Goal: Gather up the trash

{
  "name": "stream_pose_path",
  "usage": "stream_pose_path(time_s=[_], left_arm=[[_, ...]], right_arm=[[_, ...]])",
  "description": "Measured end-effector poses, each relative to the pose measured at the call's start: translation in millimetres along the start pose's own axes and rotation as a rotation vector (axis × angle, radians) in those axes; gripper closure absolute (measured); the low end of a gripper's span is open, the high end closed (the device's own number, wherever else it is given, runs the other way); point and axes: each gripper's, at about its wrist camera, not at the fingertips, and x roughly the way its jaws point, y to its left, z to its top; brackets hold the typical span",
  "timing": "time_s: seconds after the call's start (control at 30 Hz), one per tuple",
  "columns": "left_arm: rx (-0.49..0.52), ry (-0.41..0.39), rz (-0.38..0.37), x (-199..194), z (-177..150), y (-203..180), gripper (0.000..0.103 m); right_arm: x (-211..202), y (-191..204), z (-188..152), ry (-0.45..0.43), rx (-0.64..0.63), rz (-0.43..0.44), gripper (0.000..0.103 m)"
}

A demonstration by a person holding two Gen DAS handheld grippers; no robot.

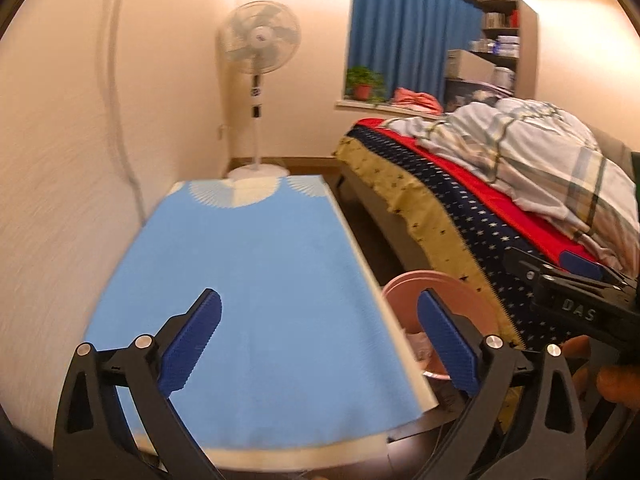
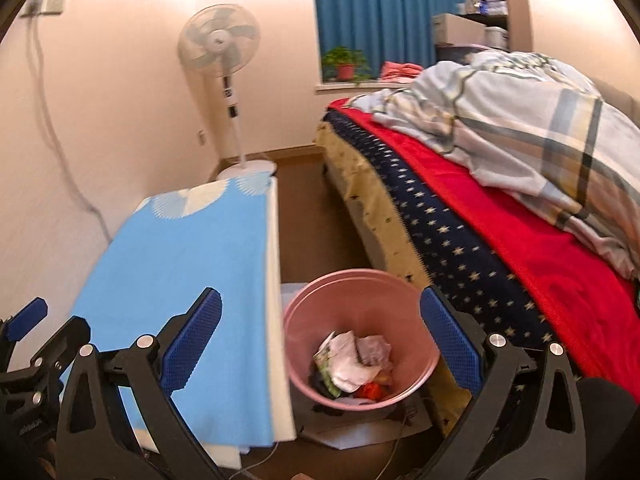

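A pink trash bin (image 2: 362, 320) stands on the floor between the blue-topped table (image 2: 180, 264) and the bed (image 2: 500, 248). It holds crumpled white paper and wrappers (image 2: 354, 364). My right gripper (image 2: 320, 344) is open and empty, above the bin. My left gripper (image 1: 318, 346) is open and empty over the table's (image 1: 256, 280) near right edge; the bin (image 1: 440, 304) shows partly behind its right finger. The right gripper's body (image 1: 576, 300) shows at the right of the left wrist view.
A standing fan (image 2: 224, 64) is in the far corner beyond the table. A rumpled plaid quilt (image 2: 520, 120) lies on the bed. A potted plant (image 2: 346, 64) sits on the windowsill by blue curtains. Cables run along the left wall.
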Motion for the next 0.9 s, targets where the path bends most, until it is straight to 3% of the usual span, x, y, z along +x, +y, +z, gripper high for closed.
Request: stream_pose_path(time_s=[0.37,0.9], left_arm=[[-0.15,0.022,0.095,2.6,-33.4,42.2,0.008],[-0.169,0.047,0.133,20.3,-47.5,49.4,0.008]], right_arm=[[7.4,21.4,-38.5,0.016,-0.042,0.029,0.005],[15.1,38.4,-40.3,-0.014,-0.115,-0.017,0.005]])
